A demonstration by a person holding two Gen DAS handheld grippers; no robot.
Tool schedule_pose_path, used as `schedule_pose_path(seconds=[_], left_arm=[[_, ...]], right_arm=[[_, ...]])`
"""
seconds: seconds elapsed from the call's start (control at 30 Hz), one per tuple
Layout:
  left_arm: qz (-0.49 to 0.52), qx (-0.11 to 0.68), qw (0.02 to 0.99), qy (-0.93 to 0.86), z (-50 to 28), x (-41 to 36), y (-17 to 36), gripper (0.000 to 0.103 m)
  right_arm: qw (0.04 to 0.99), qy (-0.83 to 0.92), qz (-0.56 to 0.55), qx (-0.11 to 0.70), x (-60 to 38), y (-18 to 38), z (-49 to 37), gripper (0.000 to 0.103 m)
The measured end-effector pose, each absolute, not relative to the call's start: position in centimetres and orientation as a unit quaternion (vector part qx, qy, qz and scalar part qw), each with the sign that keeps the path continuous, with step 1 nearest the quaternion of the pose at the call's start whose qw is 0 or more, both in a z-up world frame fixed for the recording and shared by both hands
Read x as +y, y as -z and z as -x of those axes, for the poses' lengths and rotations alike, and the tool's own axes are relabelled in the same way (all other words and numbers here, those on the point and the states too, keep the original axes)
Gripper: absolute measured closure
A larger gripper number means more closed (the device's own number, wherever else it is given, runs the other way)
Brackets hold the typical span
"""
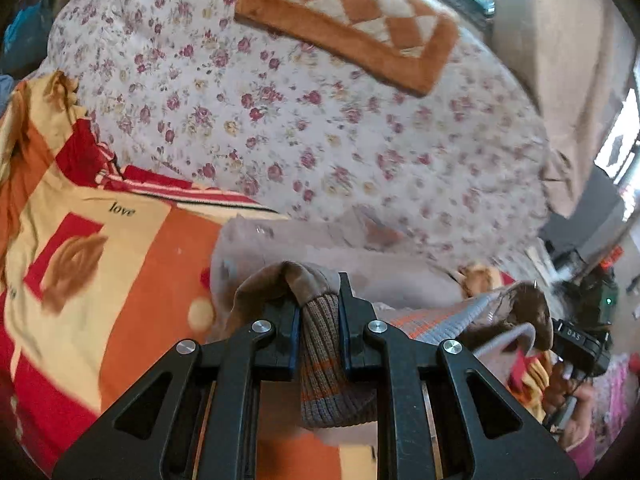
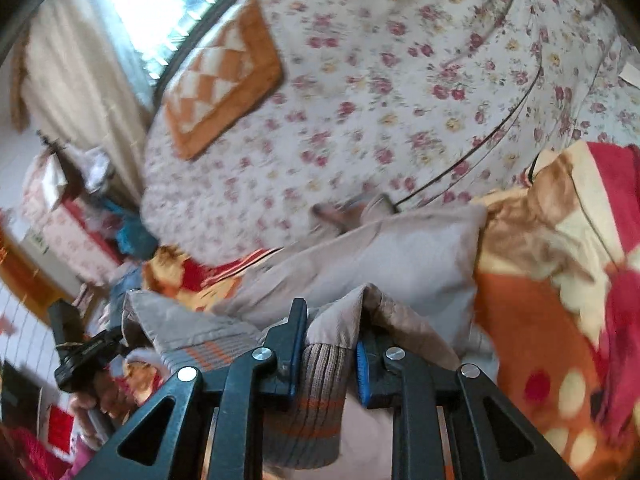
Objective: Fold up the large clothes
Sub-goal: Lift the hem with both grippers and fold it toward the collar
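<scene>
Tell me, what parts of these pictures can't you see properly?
- Left wrist view: the ribbed cuff runs down between the left gripper fingers and is cut off by the bottom edge.
- Right wrist view: most of the beige jacket is bunched and blurred, so its shape is unclear.
- Right wrist view: the checked orange mat is smeared by blur.
- Left wrist view: the right gripper sits at the edge, its fingers hidden by cloth.

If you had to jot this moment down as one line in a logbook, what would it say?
left gripper: shut on ribbed hem | right gripper: shut on ribbed hem | jacket: lifted over bed
</scene>
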State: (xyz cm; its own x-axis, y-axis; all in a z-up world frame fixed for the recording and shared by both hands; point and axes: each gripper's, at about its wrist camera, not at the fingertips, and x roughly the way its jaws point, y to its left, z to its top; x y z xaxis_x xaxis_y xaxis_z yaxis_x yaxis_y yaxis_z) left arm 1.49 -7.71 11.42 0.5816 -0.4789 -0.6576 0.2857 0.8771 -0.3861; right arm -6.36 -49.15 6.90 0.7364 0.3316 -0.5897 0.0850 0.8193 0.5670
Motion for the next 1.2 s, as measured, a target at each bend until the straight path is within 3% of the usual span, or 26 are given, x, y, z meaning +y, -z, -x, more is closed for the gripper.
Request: schedule_pose_path(seconds=[0.3,0.33,0.37,0.4,0.43,0.5,0.57,0.6,0.77,0.93,1.13,1.2], left_arm=[[0.119,0.457,0.863,0.179,-13.0,-11.0,-4.2,0.089],[0.123,0.462,0.859,0.182,-13.6,-11.1,-3.6,0.086],[0.127,0.476,0.850,0.184,-14.9,-11.1,-2.6,0.082],[0.134,0.487,0.843,0.185,-15.6,-10.9,-2.1,0.077],[0.146,0.495,0.836,0.187,-16.1,-10.5,-1.9,0.074],[0.165,0.492,0.834,0.189,-16.2,-9.5,-2.4,0.043],[0.171,0.459,0.852,0.183,-15.3,-8.1,-4.1,0.027],[0.170,0.449,0.858,0.183,-14.7,-7.6,-4.8,0.024],[0.110,0.480,0.860,0.135,-11.5,-7.8,-4.4,0.024],[0.025,0.507,0.856,0.093,-9.2,-9.3,-0.8,0.024],[0.048,0.511,0.853,0.092,-10.1,-8.3,1.0,0.024],[0.050,0.506,0.857,0.088,-10.4,-8.4,0.6,0.024]], right_arm=[[0.862,-0.019,-0.324,0.389,-53.7,-1.1,-4.4,0.084],[0.859,-0.015,-0.317,0.403,-54.0,-0.3,-5.7,0.079],[0.857,-0.006,-0.310,0.412,-54.2,0.1,-6.1,0.059],[0.857,0.012,-0.304,0.415,-54.6,0.3,-6.3,0.052],[0.861,0.027,-0.305,0.406,-55.3,0.1,-6.1,0.051],[0.864,0.022,-0.330,0.380,-56.6,-0.9,-4.5,0.050],[0.870,-0.001,-0.329,0.368,-56.4,-2.2,-2.7,0.050],[0.877,-0.019,-0.306,0.370,-55.4,-2.8,-2.2,0.050],[0.882,-0.072,-0.184,0.427,-47.7,-2.2,-3.6,0.051],[0.866,0.006,-0.100,0.490,-44.2,4.3,-9.9,0.050],[0.872,0.020,-0.150,0.465,-44.1,1.9,-9.9,0.050],[0.876,0.000,-0.125,0.466,-42.4,1.3,-9.9,0.040]])
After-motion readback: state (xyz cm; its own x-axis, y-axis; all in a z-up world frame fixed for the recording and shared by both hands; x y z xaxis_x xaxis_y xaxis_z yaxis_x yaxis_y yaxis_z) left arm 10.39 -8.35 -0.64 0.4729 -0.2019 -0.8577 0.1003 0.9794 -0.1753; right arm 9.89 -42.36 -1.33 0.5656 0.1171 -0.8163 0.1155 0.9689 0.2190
